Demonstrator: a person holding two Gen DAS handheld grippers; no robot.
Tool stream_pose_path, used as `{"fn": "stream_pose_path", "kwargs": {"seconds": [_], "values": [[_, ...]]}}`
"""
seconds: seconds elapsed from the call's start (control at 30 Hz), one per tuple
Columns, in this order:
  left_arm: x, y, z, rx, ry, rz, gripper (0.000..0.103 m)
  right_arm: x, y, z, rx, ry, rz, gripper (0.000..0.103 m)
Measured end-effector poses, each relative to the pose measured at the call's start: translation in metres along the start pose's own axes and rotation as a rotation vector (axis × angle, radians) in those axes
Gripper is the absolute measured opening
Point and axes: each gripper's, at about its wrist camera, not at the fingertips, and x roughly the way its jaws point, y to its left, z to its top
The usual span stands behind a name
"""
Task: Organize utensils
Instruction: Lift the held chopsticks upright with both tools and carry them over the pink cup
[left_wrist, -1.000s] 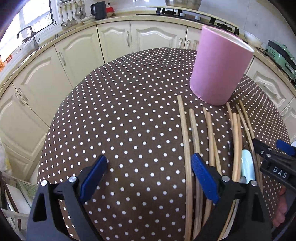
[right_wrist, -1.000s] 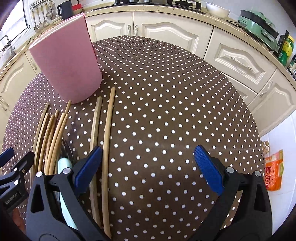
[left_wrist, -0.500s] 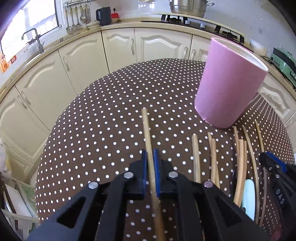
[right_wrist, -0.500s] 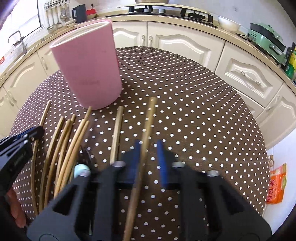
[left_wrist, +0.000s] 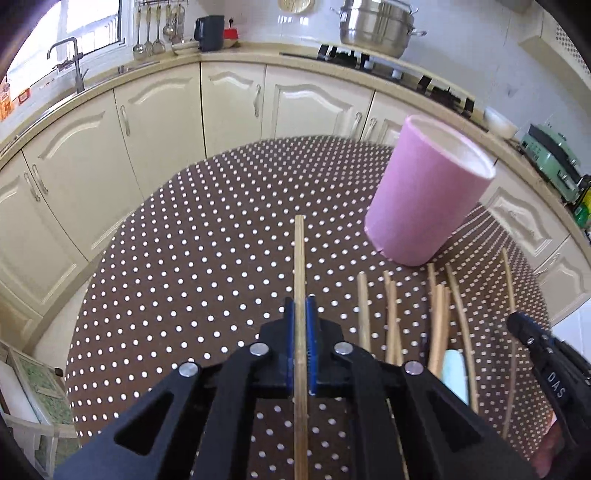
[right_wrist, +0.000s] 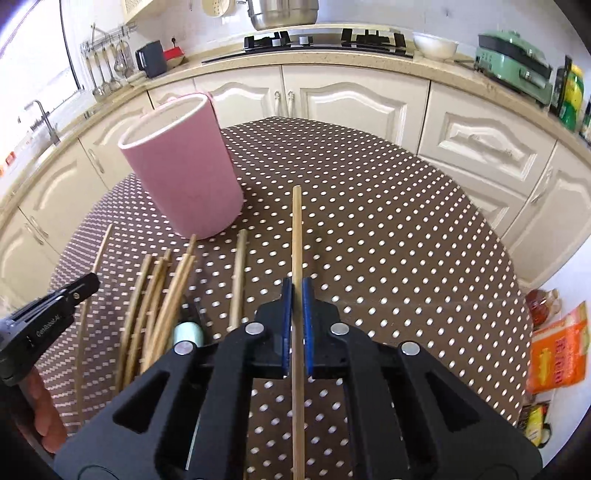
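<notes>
Left gripper (left_wrist: 301, 317): jaws are clamping one wooden chopstick (left_wrist: 299, 258), its tip pointing out over the dotted tabletop (left_wrist: 184, 258). Right gripper (right_wrist: 296, 299): jaws are pinching a second chopstick (right_wrist: 296, 236) the same way. Both sticks are sitting clear of the cloth.

Pink cup (left_wrist: 424, 199): standing upright near the far edge of the tabletop, open end up.

Loose chopsticks (left_wrist: 439, 314): lying side by side on the tabletop just in front of the cup, between the two grippers. A pale-handled utensil (right_wrist: 188, 332) is lying among them.
</notes>
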Motion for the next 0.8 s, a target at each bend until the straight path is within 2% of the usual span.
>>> {"fn": "stream_pose_path", "kwargs": {"seconds": [0.07,0.2,0.27,0.37,0.5,0.8], "values": [[-0.010,-0.002,-0.001,0.001,-0.022,-0.010,0.006,-0.007,0.002,0.001,0.005,-0.029,-0.004,0.006],[-0.028,-0.007,0.002,0.002,-0.077,-0.007,0.006,-0.025,0.004,0.004,0.028,-0.060,0.052,0.006],[-0.040,-0.008,0.003,0.001,-0.108,-0.033,0.006,-0.035,0.009,0.007,0.012,-0.094,0.039,0.006],[-0.054,-0.008,0.009,0.004,-0.149,-0.040,0.006,-0.047,0.011,0.010,0.002,-0.109,0.070,0.006],[-0.076,-0.012,0.015,0.010,-0.206,-0.064,0.006,-0.063,0.020,0.016,-0.029,-0.172,0.015,0.006],[-0.102,-0.024,0.029,0.019,-0.293,-0.107,0.006,-0.088,0.031,0.034,-0.032,-0.257,0.033,0.006]]}}
